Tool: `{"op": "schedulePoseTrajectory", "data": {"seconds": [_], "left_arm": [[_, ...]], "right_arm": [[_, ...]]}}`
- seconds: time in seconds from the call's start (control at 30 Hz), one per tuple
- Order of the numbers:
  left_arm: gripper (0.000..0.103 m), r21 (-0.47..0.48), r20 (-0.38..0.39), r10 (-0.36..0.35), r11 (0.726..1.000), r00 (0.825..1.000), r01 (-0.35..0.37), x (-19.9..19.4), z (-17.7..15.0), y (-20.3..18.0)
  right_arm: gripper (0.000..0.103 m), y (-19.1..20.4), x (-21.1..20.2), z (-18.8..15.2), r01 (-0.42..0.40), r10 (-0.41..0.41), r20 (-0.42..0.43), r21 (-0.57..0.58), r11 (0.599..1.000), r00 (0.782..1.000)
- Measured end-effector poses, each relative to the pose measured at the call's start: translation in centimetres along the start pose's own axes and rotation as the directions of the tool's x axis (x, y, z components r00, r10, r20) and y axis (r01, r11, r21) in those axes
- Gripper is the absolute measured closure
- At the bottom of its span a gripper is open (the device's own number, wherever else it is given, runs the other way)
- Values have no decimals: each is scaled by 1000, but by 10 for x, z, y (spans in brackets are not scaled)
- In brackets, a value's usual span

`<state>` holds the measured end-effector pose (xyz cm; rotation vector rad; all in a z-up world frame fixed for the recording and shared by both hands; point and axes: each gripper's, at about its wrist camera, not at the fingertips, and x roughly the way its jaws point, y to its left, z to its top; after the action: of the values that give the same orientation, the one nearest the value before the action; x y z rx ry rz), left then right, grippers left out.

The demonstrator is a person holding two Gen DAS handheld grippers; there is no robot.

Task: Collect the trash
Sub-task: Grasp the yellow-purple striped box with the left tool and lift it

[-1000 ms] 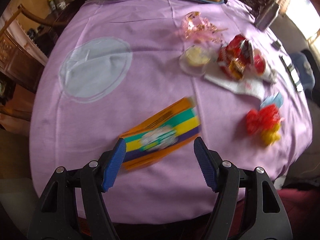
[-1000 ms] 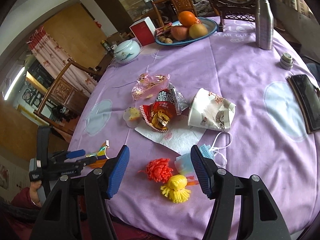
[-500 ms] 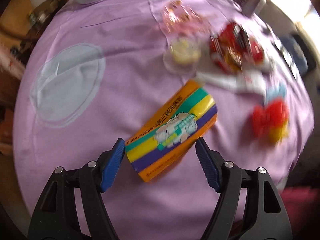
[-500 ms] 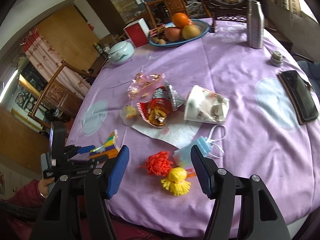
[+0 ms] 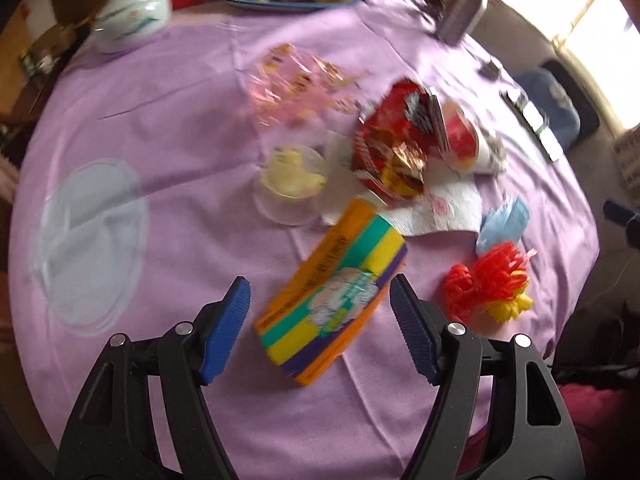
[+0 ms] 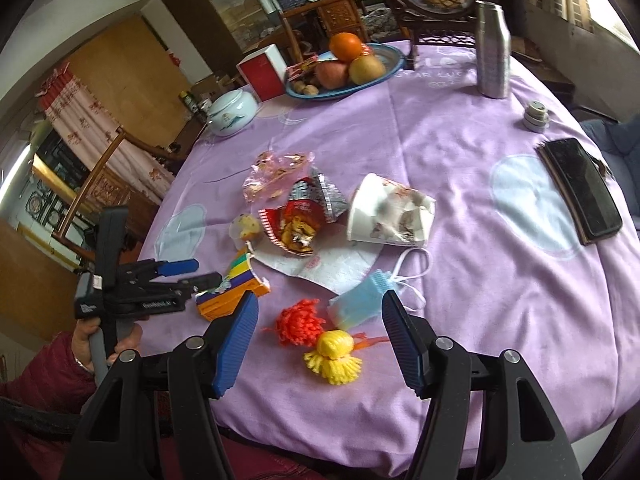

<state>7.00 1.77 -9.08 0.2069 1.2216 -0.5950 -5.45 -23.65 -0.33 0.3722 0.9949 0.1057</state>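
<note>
Both grippers open, left gripper (image 5: 320, 312) round striped box (image 5: 332, 300).

The left gripper (image 5: 320, 300) was wide open, with its blue fingers (image 5: 224, 332) spread far apart. The right gripper (image 6: 320, 336) was wide open too. A hand (image 6: 106, 344) held the left gripper's handle.

1. The right gripper (image 6: 318, 332) hangs over the near edge of the purple tablecloth (image 6: 460, 148), jaws wide apart.
2. Between its fingers lie a red pompom (image 6: 299, 322) and a yellow pompom (image 6: 336, 356).
3. Just ahead sits a blue face mask (image 6: 360, 300).
4. Off to its left, the left gripper (image 6: 200, 274) straddles a striped carton (image 6: 236, 284).
</note>
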Motion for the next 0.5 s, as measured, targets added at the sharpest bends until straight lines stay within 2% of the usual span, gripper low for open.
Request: {"op": "schedulePoseTrajectory", "data": {"seconds": [0.13, 0.27, 0.4, 0.5], "left_arm": [[32, 54, -33, 34, 998, 999, -32, 23, -5, -20], [38, 14, -40, 59, 998, 997, -59, 33, -13, -18], [44, -112, -28, 71, 991, 997, -73, 21, -19, 1], [44, -285, -38, 76, 955, 996, -84, 12, -31, 29]], "right_arm": [[39, -8, -4, -3, 12, -12, 4, 17, 1000, 1000], [39, -14, -4, -5, 10, -10, -2, 32, 999, 1000], [39, -21, 2, -6, 11, -10, -18, 46, 999, 1000], [39, -28, 14, -7, 24, -21, -54, 59, 998, 998]]}}
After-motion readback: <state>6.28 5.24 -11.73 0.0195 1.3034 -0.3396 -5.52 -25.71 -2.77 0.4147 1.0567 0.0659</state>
